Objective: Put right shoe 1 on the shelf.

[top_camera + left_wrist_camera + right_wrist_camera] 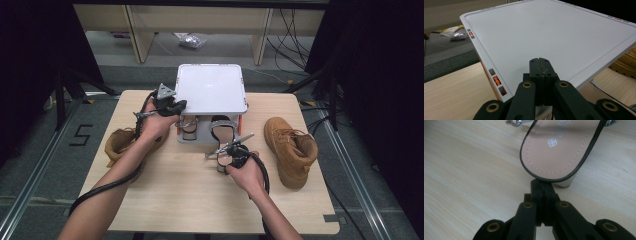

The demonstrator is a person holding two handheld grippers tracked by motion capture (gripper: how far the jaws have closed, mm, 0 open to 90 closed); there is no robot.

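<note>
- High view: a white lidded box [211, 89] is seen at 12 o'clock on the table [165, 190], with two strapped sandals under its front edge; the nearer sandal [223, 137] sticks out toward 6 o'clock, just right of centre
- The right hand-held gripper [227, 148] is placed against the heel end of that sandal; in the right gripper view its jaws are pressed fully together with nothing between them, the tips [543, 185] meeting the black rim of the insole [559, 150], so the shoe is nudged rather than gripped
- The left hand-held gripper [176, 106] is held at the box's 9 o'clock edge; in the left gripper view its jaws are likewise closed and empty, laid on the lid's near rim [541, 65], apparently to steady the box
- Tan boots are stood at 3 o'clock [291, 150] and 9 o'clock [120, 142], well apart from the sandal
- Risk, as judged: with closed tips on a narrow curved heel, a push could slip off to one side and the sandal could be spun or jammed against its neighbour [189, 126]
- Risk: the sandal's wedge sole could be tipped if contact stays high on the rim
- Risk: if pressure on the lid is eased, the light box could be shoved toward 12 o'clock by the shoe
</note>
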